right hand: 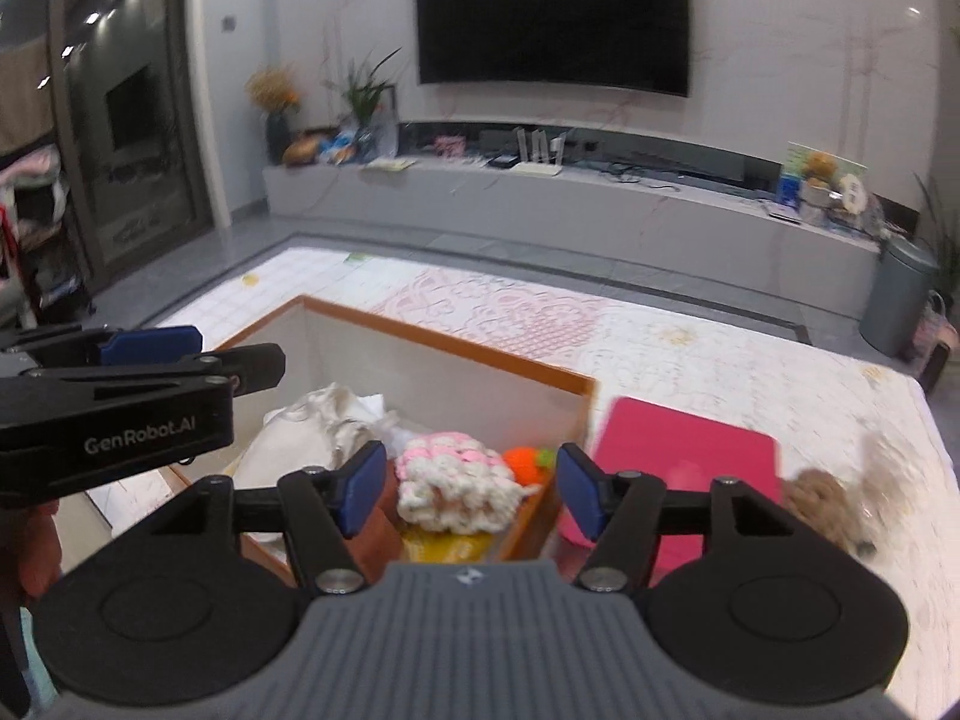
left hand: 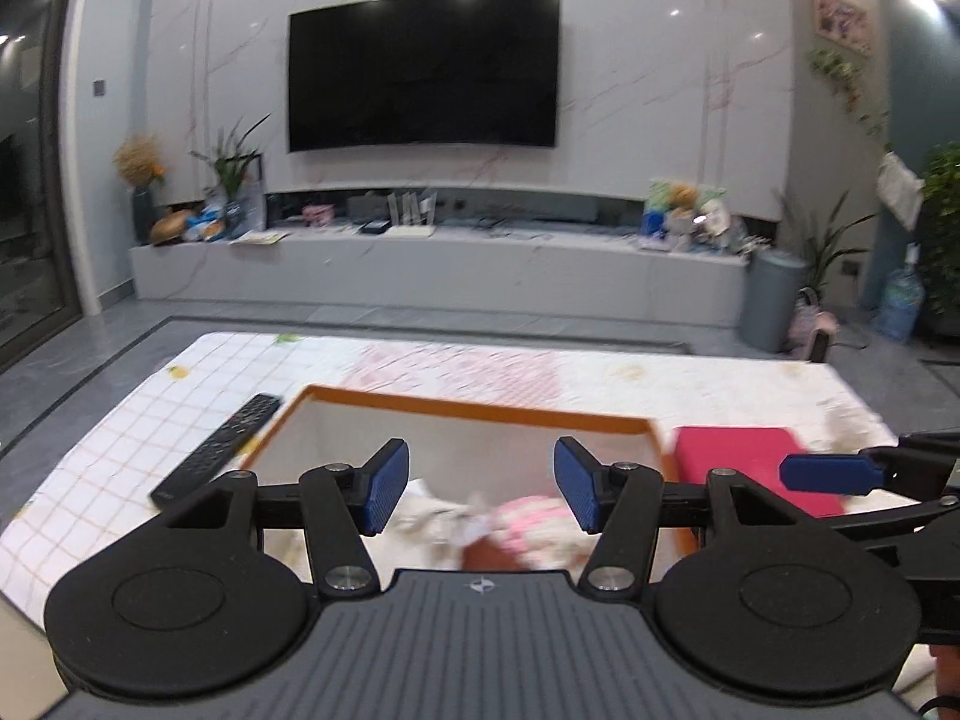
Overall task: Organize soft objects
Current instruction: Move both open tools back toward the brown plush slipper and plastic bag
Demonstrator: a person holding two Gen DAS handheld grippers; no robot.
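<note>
Both blue-padded tools hang open and empty: the left hand-held gripper and right hand-held gripper over the orange-rimmed box, which gathers soft toys like the pink-white crochet piece; a brown fluffy toy waits on the counter, seemingly next.

Soft toys in box

Knitted pink-white yarn piece looks chunky; box seems matt card; blue pads ribbed; tablecloth glossy.

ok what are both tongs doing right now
Left tongs: open, holding nothing, over the box.
Right tongs: open, holding nothing.
</note>
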